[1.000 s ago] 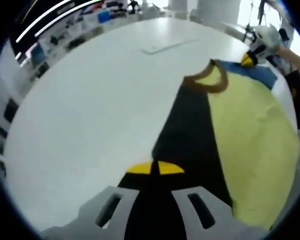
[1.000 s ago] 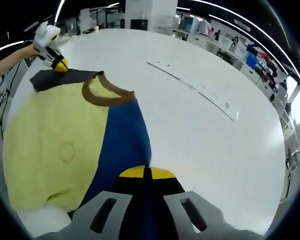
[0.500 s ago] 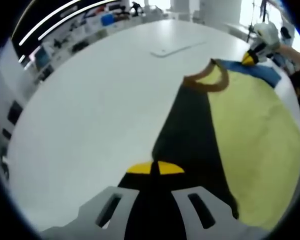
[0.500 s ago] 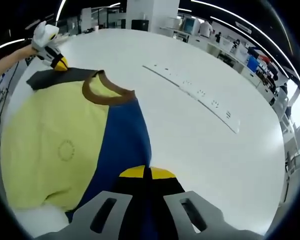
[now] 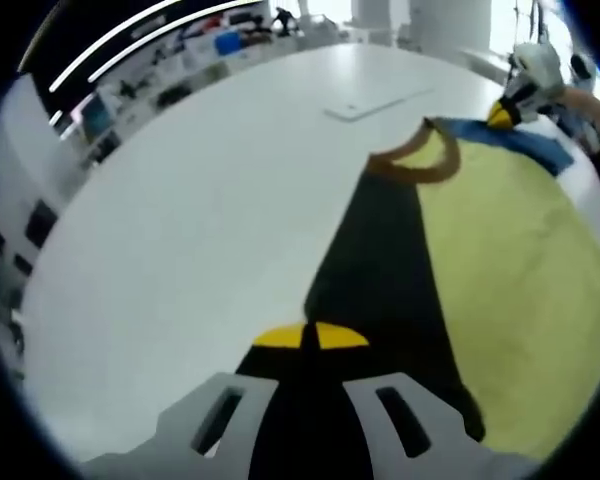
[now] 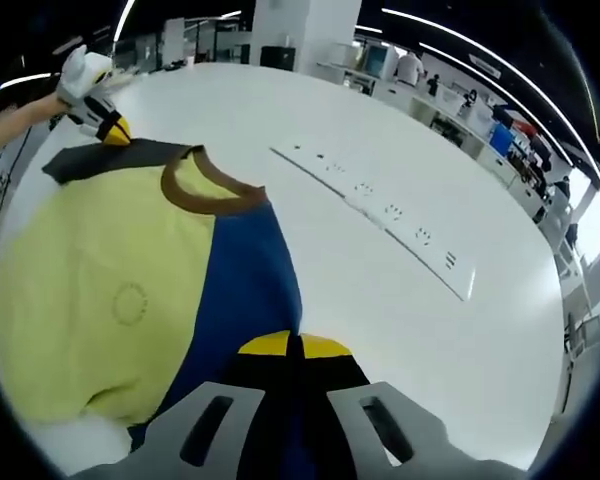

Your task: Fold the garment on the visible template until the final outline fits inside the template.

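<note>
A yellow shirt [image 5: 510, 260] with a brown collar [image 5: 415, 165] lies spread on the white table [image 5: 200, 200]. In the left gripper view, my left gripper [image 5: 310, 336] is shut on its black sleeve [image 5: 380, 260]. Far off at the upper right, the right gripper [image 5: 500, 113] holds the blue sleeve [image 5: 515, 142]. In the right gripper view, my right gripper [image 6: 295, 345] is shut on the blue sleeve [image 6: 250, 270]. The yellow body [image 6: 100, 270] and collar [image 6: 205, 190] lie to its left. At the upper left, the left gripper [image 6: 110, 128] pinches the black sleeve [image 6: 95, 158].
A long white strip with small dark marks [image 6: 380, 215] lies flat on the table [image 6: 400, 320] beyond the shirt, seen too in the left gripper view as the strip [image 5: 375, 100]. Desks, shelves and people stand in the room behind. A hand [image 6: 80, 75] holds the left gripper.
Both views have shifted a little, so the cameras moved slightly. The shirt stays stretched between the two grippers and both grips are unchanged.
</note>
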Motion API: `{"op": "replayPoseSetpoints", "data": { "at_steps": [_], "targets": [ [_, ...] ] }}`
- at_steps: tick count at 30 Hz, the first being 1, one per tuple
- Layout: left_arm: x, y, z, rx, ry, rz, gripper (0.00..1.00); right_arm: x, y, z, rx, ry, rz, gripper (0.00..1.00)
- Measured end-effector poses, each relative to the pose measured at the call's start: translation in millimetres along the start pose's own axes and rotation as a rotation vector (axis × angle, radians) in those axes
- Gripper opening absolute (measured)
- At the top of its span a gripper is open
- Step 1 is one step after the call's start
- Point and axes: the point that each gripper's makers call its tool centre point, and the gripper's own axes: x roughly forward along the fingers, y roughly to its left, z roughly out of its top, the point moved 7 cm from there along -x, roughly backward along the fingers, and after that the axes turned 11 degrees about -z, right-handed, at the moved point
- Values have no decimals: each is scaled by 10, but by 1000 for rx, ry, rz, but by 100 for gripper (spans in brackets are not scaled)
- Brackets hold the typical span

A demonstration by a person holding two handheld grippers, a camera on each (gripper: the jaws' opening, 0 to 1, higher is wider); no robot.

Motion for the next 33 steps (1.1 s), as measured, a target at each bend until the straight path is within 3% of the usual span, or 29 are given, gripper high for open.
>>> {"op": "replayPoseSetpoints", "data": {
  "at_steps": [13, 22, 33],
  "targets": [
    [10, 35, 11, 47, 6, 5, 0, 79, -55, -15, 0, 4, 2, 2],
    [0, 26, 23, 57, 8, 12, 3, 49, -40, 2, -14, -18, -24, 10],
    [-198, -82, 193, 20, -90, -13, 16, -217, 17, 88, 23, -74, -37, 19]
  ]
}}
